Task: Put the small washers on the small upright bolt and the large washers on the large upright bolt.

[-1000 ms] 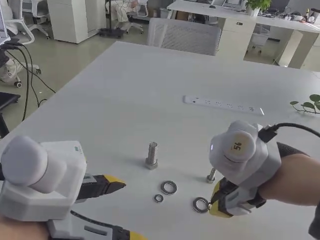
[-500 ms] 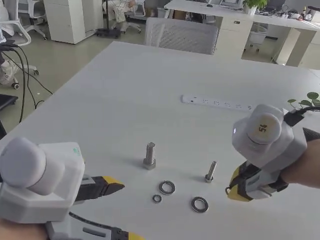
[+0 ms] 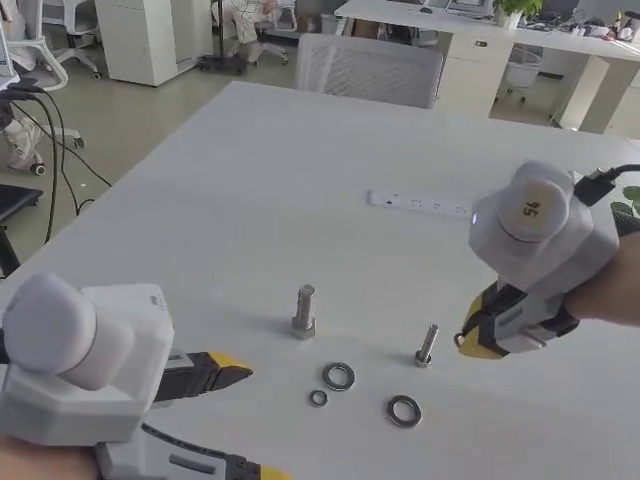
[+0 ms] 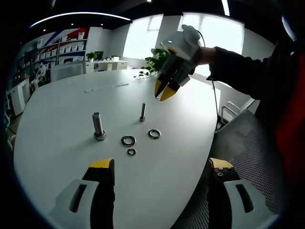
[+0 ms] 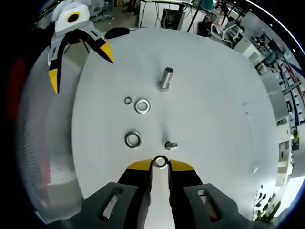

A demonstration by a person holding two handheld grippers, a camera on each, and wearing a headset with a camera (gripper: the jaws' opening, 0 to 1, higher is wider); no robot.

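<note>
The large upright bolt (image 3: pixel 304 312) and the small upright bolt (image 3: pixel 427 345) stand on the white table (image 3: pixel 250 200), both with bare shafts. In front of them lie two large washers (image 3: pixel 338 376) (image 3: pixel 404 410) and one small washer (image 3: pixel 318 398). My right gripper (image 3: pixel 464 340) hovers just right of the small bolt's top. It is shut on a small washer (image 5: pixel 160 162), with the small bolt (image 5: pixel 170 145) just ahead of its tips. My left gripper (image 4: pixel 161 169) stands open at the near left of the table, nothing between its jaws; the large bolt (image 4: pixel 97 126) is ahead of it.
A white power strip (image 3: pixel 420 205) lies across the table beyond the bolts. A mesh office chair (image 3: pixel 368 68) stands at the far edge. A plant (image 3: pixel 630 200) sits at the right edge. Desks and cabinets fill the room behind.
My right gripper has lifted off the table from beside the near large washer and moved up and right, carrying a small washer to beside the small bolt. The left gripper stays put.
</note>
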